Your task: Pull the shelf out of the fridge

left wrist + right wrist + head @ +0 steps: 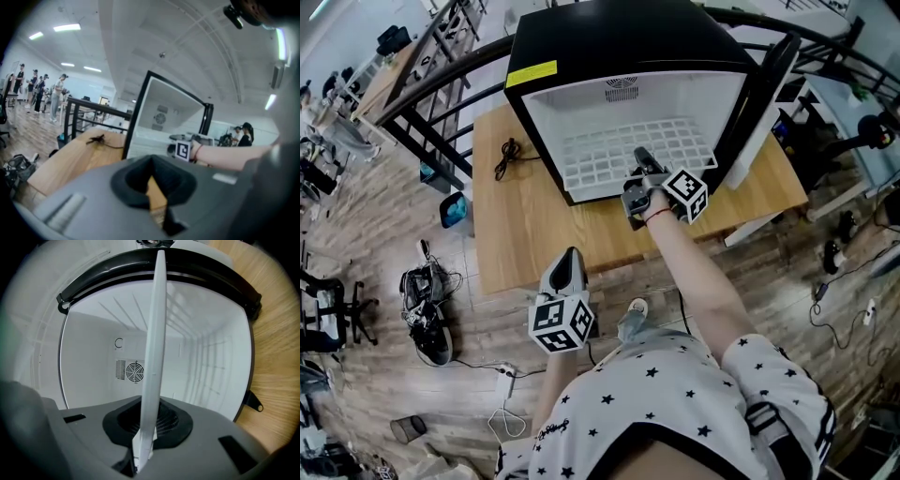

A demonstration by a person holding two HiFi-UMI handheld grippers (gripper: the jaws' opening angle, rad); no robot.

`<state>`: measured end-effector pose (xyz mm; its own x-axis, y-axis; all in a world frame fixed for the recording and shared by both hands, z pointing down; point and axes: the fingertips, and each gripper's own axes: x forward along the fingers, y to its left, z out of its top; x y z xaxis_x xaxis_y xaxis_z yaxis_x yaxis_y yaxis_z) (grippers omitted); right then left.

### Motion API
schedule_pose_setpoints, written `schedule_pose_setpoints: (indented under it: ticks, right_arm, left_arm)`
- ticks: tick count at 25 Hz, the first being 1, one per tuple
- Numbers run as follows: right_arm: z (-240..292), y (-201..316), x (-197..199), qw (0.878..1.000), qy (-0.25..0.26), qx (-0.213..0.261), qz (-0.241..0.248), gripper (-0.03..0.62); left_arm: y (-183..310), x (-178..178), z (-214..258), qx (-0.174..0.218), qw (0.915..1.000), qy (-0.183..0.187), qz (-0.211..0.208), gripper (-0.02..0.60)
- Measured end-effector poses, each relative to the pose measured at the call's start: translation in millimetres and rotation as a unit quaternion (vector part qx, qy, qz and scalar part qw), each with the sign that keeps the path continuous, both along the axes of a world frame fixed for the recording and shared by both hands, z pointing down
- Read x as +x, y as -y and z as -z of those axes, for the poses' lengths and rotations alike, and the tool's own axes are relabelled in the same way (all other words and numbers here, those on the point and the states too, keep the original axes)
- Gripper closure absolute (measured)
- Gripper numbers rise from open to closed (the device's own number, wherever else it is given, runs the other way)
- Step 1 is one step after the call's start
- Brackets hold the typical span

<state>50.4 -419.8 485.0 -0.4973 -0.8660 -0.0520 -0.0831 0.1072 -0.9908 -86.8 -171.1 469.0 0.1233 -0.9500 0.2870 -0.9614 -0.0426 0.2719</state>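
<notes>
Head view: right gripper (639,161) pinches the near edge of the white shelf (595,159), which sits mostly inside the fridge (581,47); sliding it fully out is yet to do. Left gripper (570,259) hangs pressed together, empty.

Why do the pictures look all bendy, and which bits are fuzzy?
Head view: a wide lens curves the wooden floor around the fridge; light is even. Left gripper view: the left gripper up close is fuzzy, a ceiling light glares, corners go dark. Right gripper view: the fridge's white inside is bright, its black frame bows, the shelf edge near the lens blurs.
</notes>
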Motion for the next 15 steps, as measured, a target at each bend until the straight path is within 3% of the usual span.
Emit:
schedule_pose_setpoints:
  ticks: [15]
  right_arm:
    - [-1.1, -27.6, 7.4, 1.000, 0.004, -0.008, -0.003, 0.556]
  left_arm:
    - [-27.9, 4.9, -0.2, 0.004, 1.0000, -0.002, 0.004, 0.575]
